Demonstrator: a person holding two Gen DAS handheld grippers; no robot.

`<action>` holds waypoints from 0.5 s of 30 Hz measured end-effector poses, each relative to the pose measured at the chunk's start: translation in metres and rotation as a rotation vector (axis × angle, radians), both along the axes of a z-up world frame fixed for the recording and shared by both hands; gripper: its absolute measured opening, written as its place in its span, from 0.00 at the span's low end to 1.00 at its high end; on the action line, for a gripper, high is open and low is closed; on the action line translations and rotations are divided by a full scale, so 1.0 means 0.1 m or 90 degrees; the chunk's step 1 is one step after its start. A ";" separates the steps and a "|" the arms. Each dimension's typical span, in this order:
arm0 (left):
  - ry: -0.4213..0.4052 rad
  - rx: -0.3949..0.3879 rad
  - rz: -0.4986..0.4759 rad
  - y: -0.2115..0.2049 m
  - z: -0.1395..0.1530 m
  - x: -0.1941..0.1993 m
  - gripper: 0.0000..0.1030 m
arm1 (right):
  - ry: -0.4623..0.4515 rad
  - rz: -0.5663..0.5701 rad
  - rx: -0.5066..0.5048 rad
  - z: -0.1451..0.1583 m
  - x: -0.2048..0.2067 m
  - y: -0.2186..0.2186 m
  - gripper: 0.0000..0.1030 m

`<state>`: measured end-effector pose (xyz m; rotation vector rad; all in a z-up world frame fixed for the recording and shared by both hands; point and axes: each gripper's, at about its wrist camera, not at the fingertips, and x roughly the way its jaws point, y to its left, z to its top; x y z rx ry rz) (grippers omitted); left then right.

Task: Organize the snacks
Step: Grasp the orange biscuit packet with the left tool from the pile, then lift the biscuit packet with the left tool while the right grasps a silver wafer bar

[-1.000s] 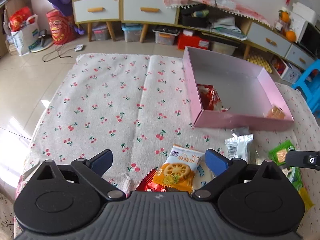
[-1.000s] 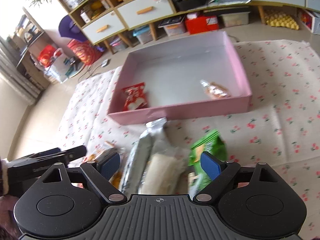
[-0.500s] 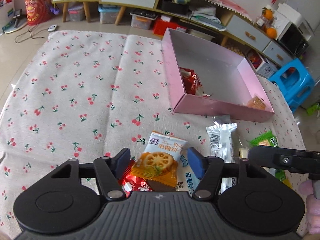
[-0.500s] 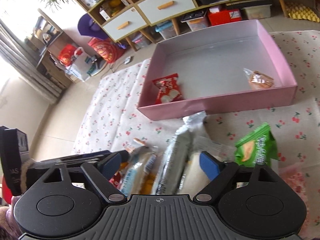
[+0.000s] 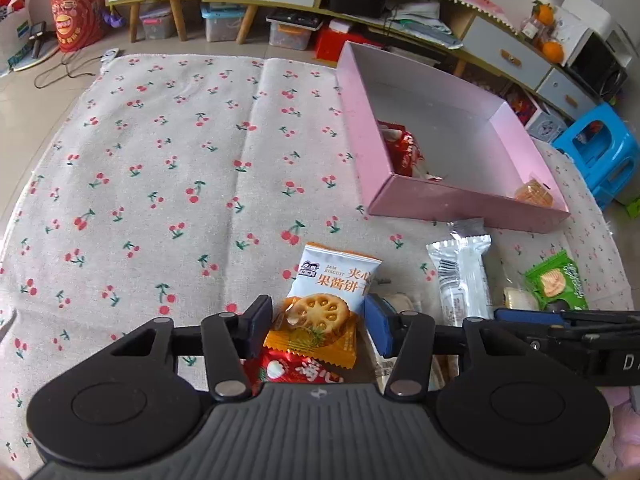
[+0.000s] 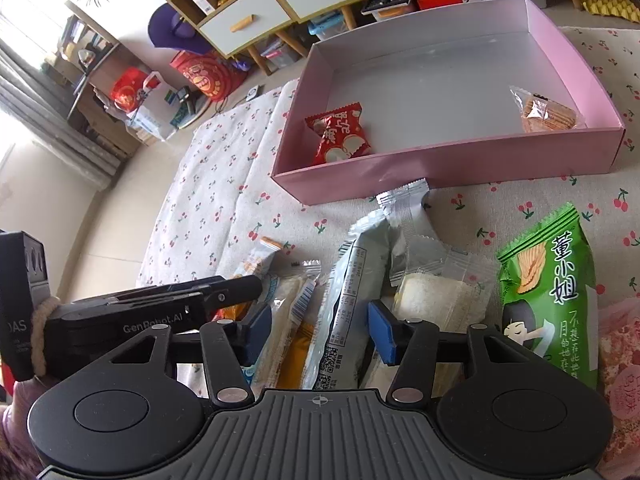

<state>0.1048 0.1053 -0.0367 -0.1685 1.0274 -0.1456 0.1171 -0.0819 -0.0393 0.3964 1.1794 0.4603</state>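
A pink box point(image 5: 460, 200) lies on the cherry-print cloth and holds a red snack pack point(image 5: 404, 148) and a clear biscuit pack point(image 5: 534, 194); the box point(image 6: 448, 164) shows in the right wrist view too. My left gripper point(image 5: 318, 326) is open, its jaws on either side of an orange-and-white jam biscuit pack point(image 5: 328, 300) that lies over a red pack point(image 5: 296, 370). My right gripper point(image 6: 320, 330) is open around a silver wrapper point(image 6: 348, 304). A green chip bag point(image 6: 548, 288) lies to its right.
White bread packs point(image 6: 436, 292) and a pink pack point(image 6: 620, 356) lie among the pile. Cabinets and storage bins stand beyond the cloth. A blue stool point(image 5: 600, 152) is at the right. The cloth's left half point(image 5: 140, 180) carries no snacks.
Both grippers have narrowed their jaws and moved lower over the pile. The left now frames the jam biscuit pack; the right frames the silver wrapper.
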 end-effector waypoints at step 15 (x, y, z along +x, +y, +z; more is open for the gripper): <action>-0.005 0.129 0.058 0.00 -0.03 -0.02 0.42 | -0.101 0.060 -0.139 -0.10 -0.13 0.37 0.38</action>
